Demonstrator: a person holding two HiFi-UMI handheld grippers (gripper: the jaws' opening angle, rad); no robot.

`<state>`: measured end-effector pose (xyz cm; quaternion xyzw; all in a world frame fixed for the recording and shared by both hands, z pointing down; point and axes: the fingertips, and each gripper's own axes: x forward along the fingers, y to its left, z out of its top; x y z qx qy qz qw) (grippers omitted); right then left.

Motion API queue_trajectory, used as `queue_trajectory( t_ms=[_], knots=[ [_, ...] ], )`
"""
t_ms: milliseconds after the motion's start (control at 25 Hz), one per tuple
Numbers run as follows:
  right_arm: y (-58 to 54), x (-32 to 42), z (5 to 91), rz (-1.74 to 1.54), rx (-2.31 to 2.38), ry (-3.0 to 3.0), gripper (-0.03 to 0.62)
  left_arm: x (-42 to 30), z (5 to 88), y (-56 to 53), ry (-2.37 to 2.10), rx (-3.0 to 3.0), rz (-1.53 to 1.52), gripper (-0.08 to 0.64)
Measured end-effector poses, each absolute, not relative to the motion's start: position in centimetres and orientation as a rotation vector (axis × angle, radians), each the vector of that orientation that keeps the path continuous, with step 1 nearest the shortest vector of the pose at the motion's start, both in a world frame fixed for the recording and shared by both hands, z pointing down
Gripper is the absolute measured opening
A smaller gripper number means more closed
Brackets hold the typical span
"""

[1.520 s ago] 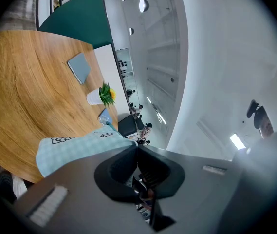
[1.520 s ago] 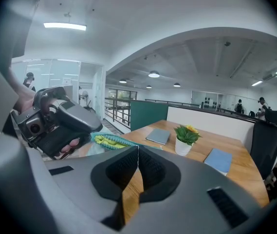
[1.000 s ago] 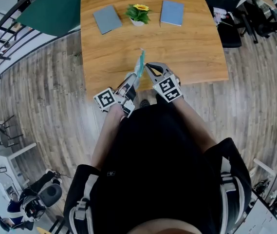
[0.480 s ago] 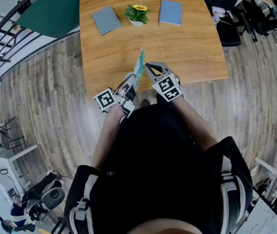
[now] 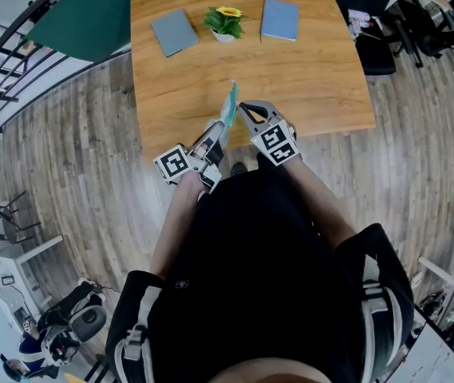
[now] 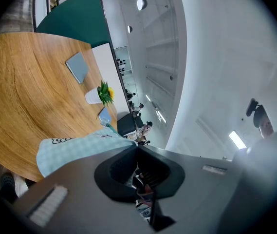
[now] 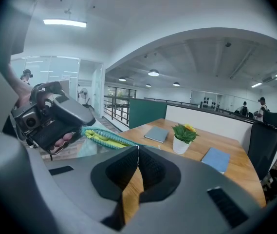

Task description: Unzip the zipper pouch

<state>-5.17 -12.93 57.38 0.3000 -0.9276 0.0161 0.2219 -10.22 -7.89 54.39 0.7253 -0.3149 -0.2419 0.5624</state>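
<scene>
Pouch of pale teal checked fabric (image 5: 230, 106) is held edge-up above the wooden surface (image 5: 314, 70) near its front edge, left gripper (image 5: 222, 130) fingers clamped on its cloth, right gripper (image 5: 243, 108) fingers closed at its zipper end. Light, limp handling is expected; the slider tab is judged the proper hold, cloth kept taut.

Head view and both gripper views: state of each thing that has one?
zipper pouch: held up between both grippers, zipper apparently partly open
left gripper: shut on the pouch
right gripper: shut at its zipper end
potted plant: upright
grey notebook: closed, flat
blue notebook: closed, flat
</scene>
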Motion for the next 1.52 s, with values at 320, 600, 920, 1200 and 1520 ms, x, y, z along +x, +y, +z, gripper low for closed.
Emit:
queue_trajectory(
  t_ms=[320, 600, 920, 1200, 1520],
  knots=[
    [-13.3, -4.7, 57.9, 0.062, 0.843, -2.553, 0.006, -10.1, 54.6, -7.9, -0.753, 1.720, -0.563, 0.002],
    [-13.5, -4.8, 58.2, 0.069, 0.847, -2.548, 0.006, -10.2, 54.7, -7.9, -0.756, 1.708, -0.567, 0.002],
    [-13.8, -4.9, 58.4, 0.077, 0.850, -2.543, 0.006, -10.2, 54.8, -7.9, -0.759, 1.708, -0.561, 0.002],
    [-14.0, -5.0, 58.6, 0.090, 0.858, -2.541, 0.006, -10.5, 54.8, -7.9, -0.762, 1.714, -0.558, 0.002],
    [-14.3, -4.9, 58.8, 0.095, 0.868, -2.537, 0.006, -10.6, 54.6, -7.9, -0.764, 1.724, -0.559, 0.002]
  ],
)
